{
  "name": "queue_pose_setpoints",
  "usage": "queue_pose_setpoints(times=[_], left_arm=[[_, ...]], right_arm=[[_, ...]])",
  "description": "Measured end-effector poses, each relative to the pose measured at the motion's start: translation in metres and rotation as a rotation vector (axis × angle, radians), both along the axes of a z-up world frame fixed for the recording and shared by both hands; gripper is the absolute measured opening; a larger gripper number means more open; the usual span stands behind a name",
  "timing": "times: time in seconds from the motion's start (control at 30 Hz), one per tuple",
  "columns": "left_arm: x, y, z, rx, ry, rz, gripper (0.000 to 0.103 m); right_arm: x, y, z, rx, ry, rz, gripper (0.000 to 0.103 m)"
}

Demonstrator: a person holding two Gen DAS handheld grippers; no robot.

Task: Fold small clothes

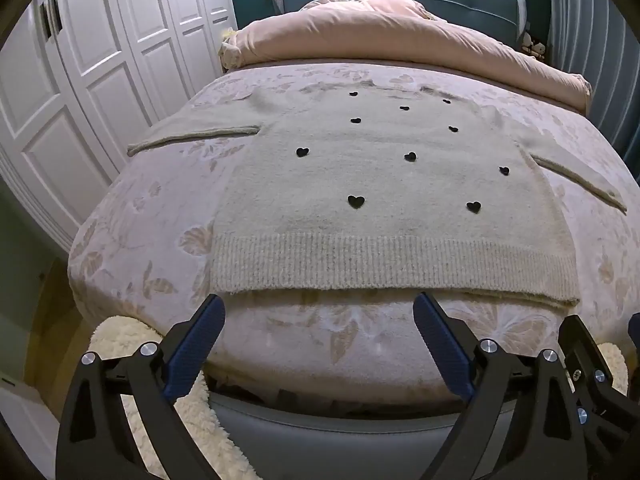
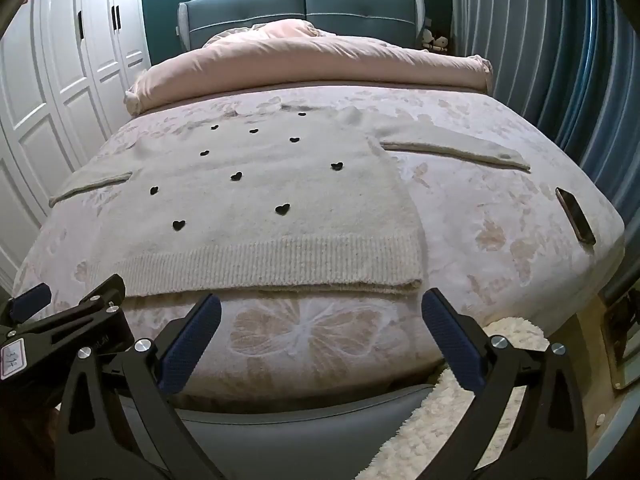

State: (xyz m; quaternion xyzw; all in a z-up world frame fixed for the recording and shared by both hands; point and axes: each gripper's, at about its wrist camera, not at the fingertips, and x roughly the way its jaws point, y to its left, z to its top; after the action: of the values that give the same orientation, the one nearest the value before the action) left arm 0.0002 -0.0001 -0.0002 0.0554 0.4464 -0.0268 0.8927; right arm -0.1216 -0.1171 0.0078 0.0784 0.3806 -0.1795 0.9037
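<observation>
A beige knit sweater [image 1: 360, 184] with small black hearts lies flat on the bed, hem toward me and both sleeves spread out to the sides. It also shows in the right wrist view [image 2: 256, 200]. My left gripper [image 1: 320, 312] is open and empty, just short of the ribbed hem near the foot of the bed. My right gripper [image 2: 320, 312] is open and empty, in front of the hem's right part. The left gripper's side shows at the left edge of the right wrist view.
The bed [image 1: 140, 232] has a pale floral cover. A pink duvet [image 1: 380, 36] is bunched at the headboard end. A phone [image 2: 575, 216] lies near the bed's right edge. White wardrobes [image 1: 80, 80] stand left, curtains [image 2: 540, 60] right. A fluffy rug [image 2: 432, 420] lies below.
</observation>
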Motion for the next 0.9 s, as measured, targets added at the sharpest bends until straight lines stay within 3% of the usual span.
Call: queue_pose_setpoints(times=[0.9], left_arm=[[0.0004, 0.0036, 0.0017, 0.007, -0.011, 0.001, 0.090]], right_arm=[[-0.0027, 0.0004, 0.0003, -0.006, 0.000, -0.006, 0.098]])
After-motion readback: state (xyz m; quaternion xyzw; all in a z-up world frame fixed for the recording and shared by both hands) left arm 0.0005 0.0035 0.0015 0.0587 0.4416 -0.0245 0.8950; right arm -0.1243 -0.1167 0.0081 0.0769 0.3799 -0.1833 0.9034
